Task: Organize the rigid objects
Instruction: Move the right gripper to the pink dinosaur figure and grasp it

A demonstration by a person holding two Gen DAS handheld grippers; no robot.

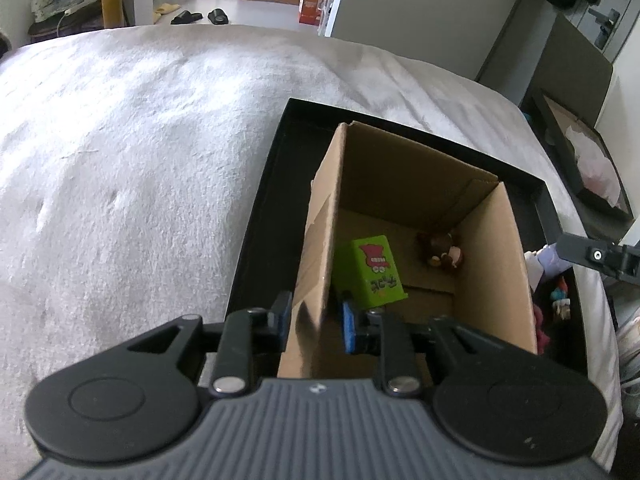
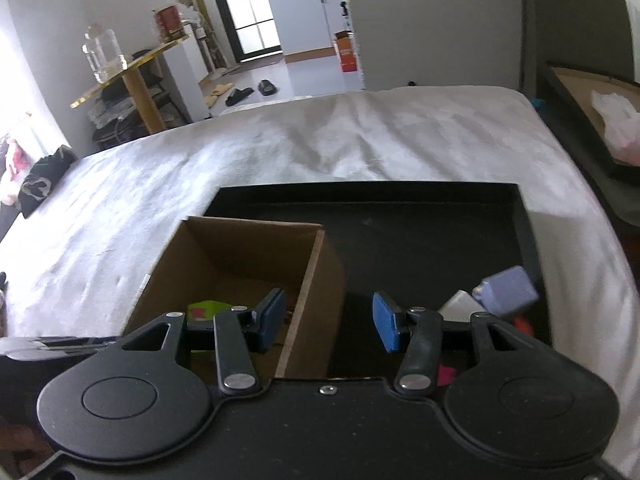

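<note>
A brown cardboard box [image 1: 496, 264] stands in a black tray [image 1: 264, 216] on the bed. Inside it lie a green box [image 1: 372, 274] and a small brown figure [image 1: 440, 254]. My left gripper [image 1: 316, 322] straddles the box's left wall, one pad on each side, with a gap to the wall. My right gripper [image 2: 330, 322] is open and empty above the box's right wall [image 2: 304, 300], one finger inside the box, the other over the tray [image 2: 420, 240]. A lavender box [image 2: 508, 290] and other small items lie in the tray's right corner.
The white bed cover [image 1: 140, 152] spreads left and behind the tray. A second dark tray with a pink bag [image 2: 616, 128] sits to the right of the bed. Slippers [image 2: 240, 96] and a side table [image 2: 132, 76] stand beyond the bed.
</note>
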